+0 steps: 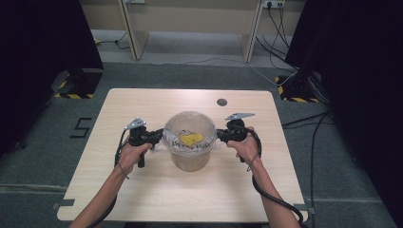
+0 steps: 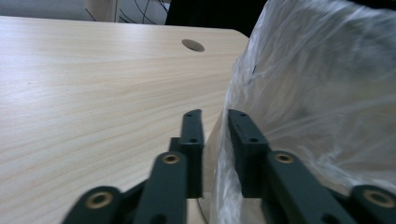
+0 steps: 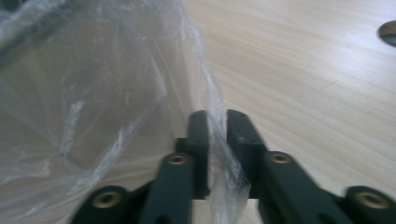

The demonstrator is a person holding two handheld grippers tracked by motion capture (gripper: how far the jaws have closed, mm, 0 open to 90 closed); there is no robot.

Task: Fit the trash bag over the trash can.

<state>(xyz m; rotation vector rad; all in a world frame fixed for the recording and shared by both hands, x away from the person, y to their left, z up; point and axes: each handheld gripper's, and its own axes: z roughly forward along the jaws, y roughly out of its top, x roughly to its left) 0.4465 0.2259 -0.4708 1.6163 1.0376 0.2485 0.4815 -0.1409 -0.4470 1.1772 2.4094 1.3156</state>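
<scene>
Two claws flank one bin at the middle of the worktop (image 1: 142, 199). The bin (image 1: 190, 161) is a round, upright container lined with a clear plastic bag (image 1: 189, 124) whose edge is folded out over the rim; something yellow with dark lettering (image 1: 191, 139) lies inside, its nature not legible.

At the bin's 9 o'clock, the left claw (image 1: 157, 136) points inward at the rim. In the left gripper view its jaws stand narrow, a slim gap showing, with the bag's film (image 2: 224, 154) running between them; the left claw (image 2: 215, 119) does not visibly pinch it.

At 3 o'clock, the right claw (image 1: 221, 135) mirrors this. In the right gripper view a fold of the film (image 3: 215, 140) passes between the jaws of the right claw (image 3: 216, 116), which are likewise narrow and slightly parted; no firm pinch is evident.

A cable hole (image 1: 222, 101) sits at 12 o'clock, well apart from the bin.

Judgement: both hands are equally near, on opposite sides of a vertical axis. The coming move turns on the bag edge lying directly inboard of each claw; uneven pulling could tip the bin.
</scene>
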